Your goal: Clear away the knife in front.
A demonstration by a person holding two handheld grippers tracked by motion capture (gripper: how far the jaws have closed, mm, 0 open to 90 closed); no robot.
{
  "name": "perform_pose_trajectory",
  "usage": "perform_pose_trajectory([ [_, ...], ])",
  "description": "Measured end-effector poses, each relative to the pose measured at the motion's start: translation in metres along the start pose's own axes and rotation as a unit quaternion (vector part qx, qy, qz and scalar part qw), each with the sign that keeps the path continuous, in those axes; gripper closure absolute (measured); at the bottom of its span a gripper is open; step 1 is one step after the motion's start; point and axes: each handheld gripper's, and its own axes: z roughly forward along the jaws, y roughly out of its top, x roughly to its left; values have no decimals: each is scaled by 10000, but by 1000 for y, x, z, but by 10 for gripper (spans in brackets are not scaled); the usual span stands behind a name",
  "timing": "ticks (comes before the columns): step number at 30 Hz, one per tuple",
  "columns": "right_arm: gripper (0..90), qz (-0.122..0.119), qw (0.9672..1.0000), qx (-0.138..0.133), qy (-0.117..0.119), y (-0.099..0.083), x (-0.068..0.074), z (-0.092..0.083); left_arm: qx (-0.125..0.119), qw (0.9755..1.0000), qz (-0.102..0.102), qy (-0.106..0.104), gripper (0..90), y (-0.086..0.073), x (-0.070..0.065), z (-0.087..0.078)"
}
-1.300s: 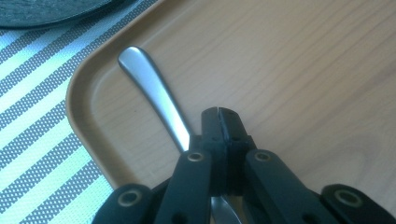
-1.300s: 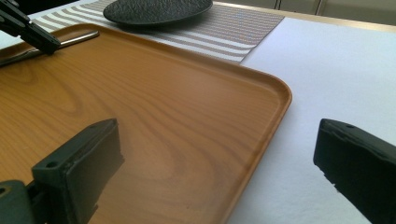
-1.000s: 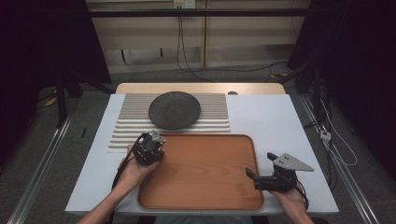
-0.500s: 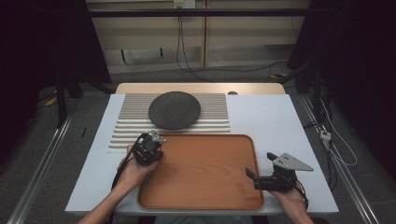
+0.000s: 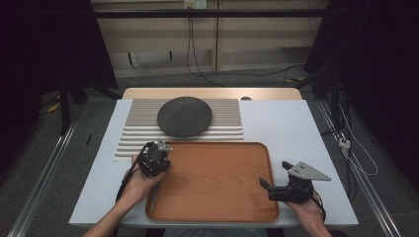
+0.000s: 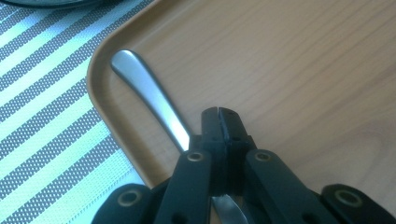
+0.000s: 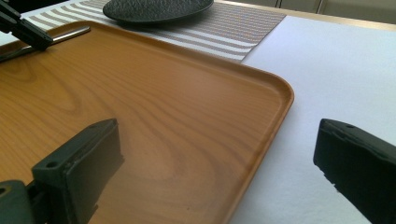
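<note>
The tray (image 5: 212,182) is seen whole from high above, looking forward and down. Its left corner is viewed closely from one hand-held gripper, its right rim from the other.

One wooden tray (image 5: 217,182), one dark plate (image 5: 185,116), one striped mat (image 5: 141,129), one metal utensil (image 6: 149,93), two tools.

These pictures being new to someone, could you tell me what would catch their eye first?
The big wooden tray at the table's near edge stands out, with a dark round plate behind it on a striped mat. At the tray's left rim, the left tongs are shut beside a metal utensil handle; the right tongs gape open.
</note>
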Motion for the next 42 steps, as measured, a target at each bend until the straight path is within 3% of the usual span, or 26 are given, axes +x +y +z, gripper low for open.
perform_pose_trajectory([
  [9,7,14,10000,0,-19,0,0,-2,-50,10000,-21,-9,900,-5,0,-2],
  [13,7,-1,10000,2,-7,0,0,-1,-88,9998,-116,-134,900,-8,3,-4],
  [18,7,0,10000,12,-7,0,0,0,-64,9999,-69,-37,900,-8,0,-5],
  [22,7,-5,10000,11,-2,0,0,0,-123,9998,-109,-107,899,-10,1,-5],
  [26,7,-5,10000,2,-5,0,0,0,-189,9996,-151,-176,846,-11,2,-5],
  [31,7,0,10000,0,-6,0,0,0,-456,9983,-254,-276,755,-10,4,-8],
  [33,7,7,10000,2,-11,0,0,0,-632,9968,-319,-375,680,-11,5,-10],
  [35,7,7,10000,3,-13,0,0,0,-873,9905,-670,-819,576,-12,9,-11],
  [36,7,-1,10000,3,-13,0,0,0,-976,9879,-807,-893,519,-11,10,-12],
  [38,7,-8,10000,4,-9,0,0,0,-1193,9862,-840,-787,394,-11,12,-14],
  [39,7,-3,10000,3,-9,0,1,0,-1317,9838,-915,-800,332,-11,13,-15],
  [42,7,10,10000,1,-18,0,0,0,-1544,9802,-947,-803,189,-11,15,-19],
])
